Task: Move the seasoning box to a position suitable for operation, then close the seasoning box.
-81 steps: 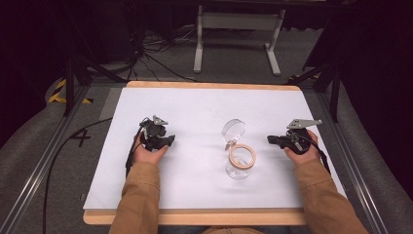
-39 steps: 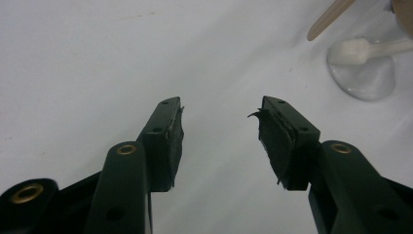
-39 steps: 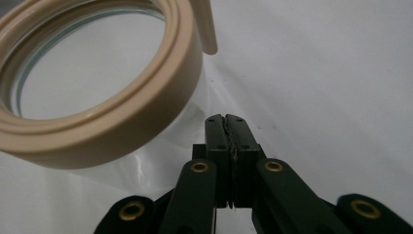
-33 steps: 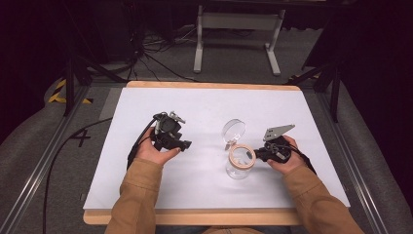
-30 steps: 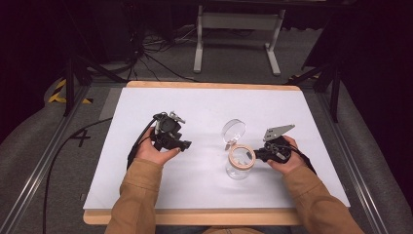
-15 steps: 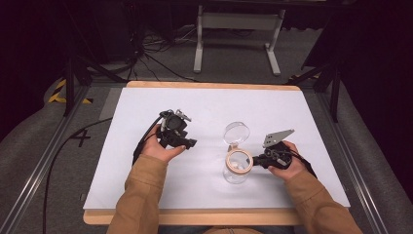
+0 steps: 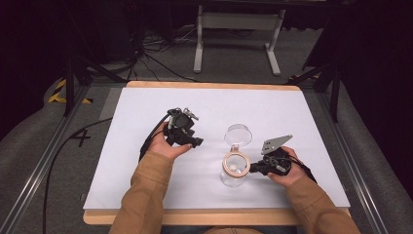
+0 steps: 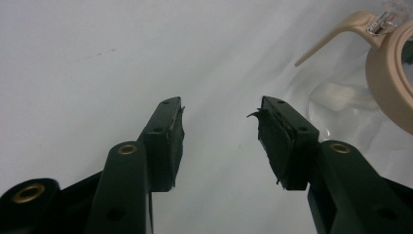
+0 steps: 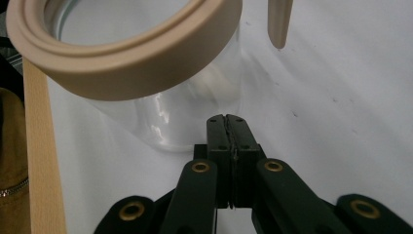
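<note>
A clear glass jar (image 7: 234,168) with a beige rim stands on the white table, its clear hinged lid (image 7: 238,134) flipped open behind it. Something small and white lies inside. My right gripper (image 7: 254,168) is shut with nothing between its jaws; its tips sit just beside the jar's wall (image 9: 185,117). My left gripper (image 7: 197,142) is held left of the jar, jaws open and empty; the jar's beige rim (image 8: 389,78) shows at the upper right of the left gripper view.
The white table top (image 7: 146,122) has a wooden edge (image 7: 204,217) at the front. Black cables (image 7: 146,48) and a grey metal stand (image 7: 236,22) lie on the floor beyond the table.
Both hands have come inward toward the jar. The right gripper moved left and nearer until its tips reached the jar; the left gripper shifted right.
</note>
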`<state>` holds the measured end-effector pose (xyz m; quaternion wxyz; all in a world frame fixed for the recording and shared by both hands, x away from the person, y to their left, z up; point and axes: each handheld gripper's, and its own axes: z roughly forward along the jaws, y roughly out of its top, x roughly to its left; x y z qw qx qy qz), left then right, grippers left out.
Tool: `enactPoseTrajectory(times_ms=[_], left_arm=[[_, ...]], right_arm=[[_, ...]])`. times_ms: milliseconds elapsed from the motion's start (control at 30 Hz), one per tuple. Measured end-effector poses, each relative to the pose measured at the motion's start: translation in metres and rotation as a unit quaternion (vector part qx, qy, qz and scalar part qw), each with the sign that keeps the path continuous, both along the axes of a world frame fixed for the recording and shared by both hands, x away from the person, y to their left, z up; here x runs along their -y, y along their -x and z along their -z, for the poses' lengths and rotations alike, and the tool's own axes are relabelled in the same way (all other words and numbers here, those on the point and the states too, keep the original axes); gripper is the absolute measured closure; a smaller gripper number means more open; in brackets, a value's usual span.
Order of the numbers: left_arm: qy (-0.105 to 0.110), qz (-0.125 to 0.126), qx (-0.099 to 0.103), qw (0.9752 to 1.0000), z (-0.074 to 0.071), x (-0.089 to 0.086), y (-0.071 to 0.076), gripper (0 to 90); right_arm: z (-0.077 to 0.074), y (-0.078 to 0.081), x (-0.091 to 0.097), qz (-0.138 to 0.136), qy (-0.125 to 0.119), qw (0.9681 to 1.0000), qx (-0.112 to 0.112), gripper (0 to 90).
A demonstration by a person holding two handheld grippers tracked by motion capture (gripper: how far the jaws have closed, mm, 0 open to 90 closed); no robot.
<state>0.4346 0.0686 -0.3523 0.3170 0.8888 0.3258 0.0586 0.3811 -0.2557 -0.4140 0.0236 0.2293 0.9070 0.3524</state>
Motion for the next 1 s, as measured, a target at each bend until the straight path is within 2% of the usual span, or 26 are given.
enactPoseTrajectory(times_ms=[67, 133, 400, 533, 667, 767, 867, 1000], left_arm=[[0.001, -0.003, 0.007, 1.0000, -0.001, 0.001, 0.000, 52.0], [0.011, -0.003, 0.007, 0.9999, -0.002, 0.000, 0.000, 55.2], [0.051, 0.007, 0.024, 0.9984, -0.006, 0.011, 0.000, 71.1], [0.062, 0.012, 0.030, 0.9976, -0.005, 0.019, -0.001, 73.3], [0.081, 0.015, 0.031, 0.9961, -0.004, 0.026, -0.003, 74.5], [0.081, 0.019, 0.032, 0.9960, -0.003, 0.032, -0.003, 75.3], [0.074, 0.024, 0.043, 0.9960, -0.001, 0.038, -0.002, 76.4], [0.085, 0.031, 0.050, 0.9947, -0.002, 0.044, 0.001, 76.7]], right_arm=[[0.001, 0.000, 0.001, -0.002, -0.002, 1.0000, -0.002, 89.9], [-0.001, 0.000, 0.003, 0.000, -0.001, 1.0000, 0.001, 89.9], [-0.027, 0.007, 0.018, 0.021, -0.034, 0.9990, 0.020, 90.0], [-0.039, 0.010, 0.024, 0.029, -0.053, 0.9978, 0.026, 90.0], [-0.050, 0.017, 0.019, 0.022, -0.072, 0.9965, 0.038, 90.0], [-0.055, 0.023, 0.012, 0.017, -0.078, 0.9955, 0.050, 90.0], [-0.056, 0.026, 0.006, 0.016, -0.081, 0.9947, 0.061, 90.0], [-0.055, 0.027, 0.001, 0.022, -0.093, 0.9931, 0.068, 90.0]])
